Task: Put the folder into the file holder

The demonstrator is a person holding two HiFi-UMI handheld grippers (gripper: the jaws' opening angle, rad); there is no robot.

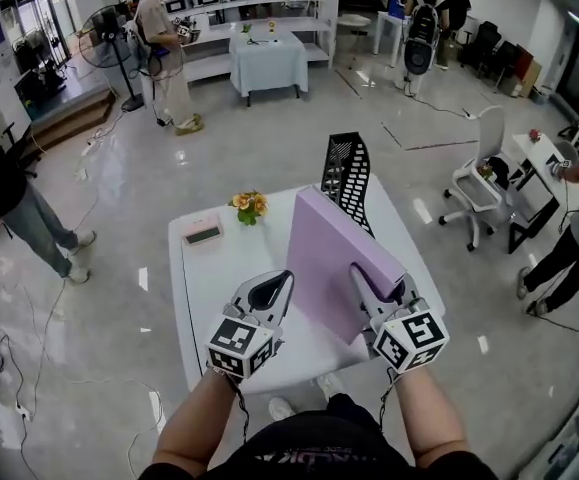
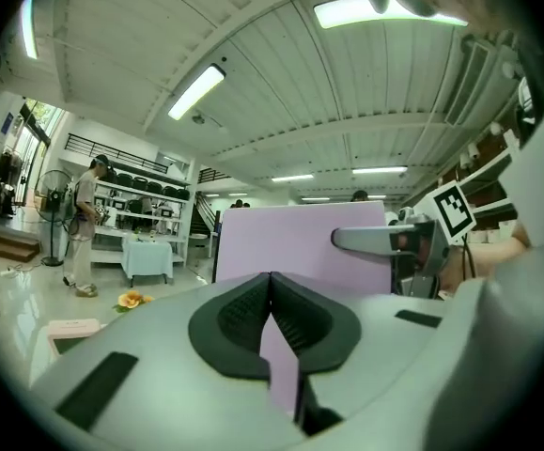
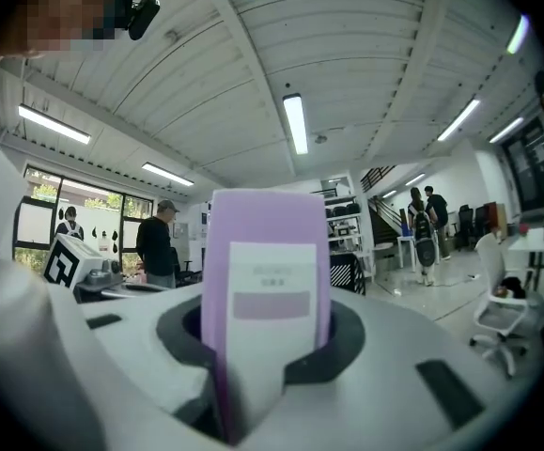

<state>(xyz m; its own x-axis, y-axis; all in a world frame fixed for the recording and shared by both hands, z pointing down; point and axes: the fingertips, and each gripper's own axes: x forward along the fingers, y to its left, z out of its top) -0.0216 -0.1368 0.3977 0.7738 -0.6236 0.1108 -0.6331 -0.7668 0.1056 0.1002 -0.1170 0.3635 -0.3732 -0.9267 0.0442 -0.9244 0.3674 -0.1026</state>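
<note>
Right hand-held gripper (image 1: 369, 280) clamps the folder (image 1: 331, 253) by its spine, upright over the desk's (image 1: 204, 288) right side, short of the holder (image 1: 347, 171) at the far edge. Left hand-held gripper (image 1: 275, 288) sits shut, empty. Best keep it vertical, align with the slot, lower gently.

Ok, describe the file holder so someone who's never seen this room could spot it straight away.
Find the white table in the middle of the room. At its far edge, right behind the big lilac folder, stands the file holder. It is the only black thing there, a tall perforated rack, unlike the small flowers and the flat pink box further left.
</note>
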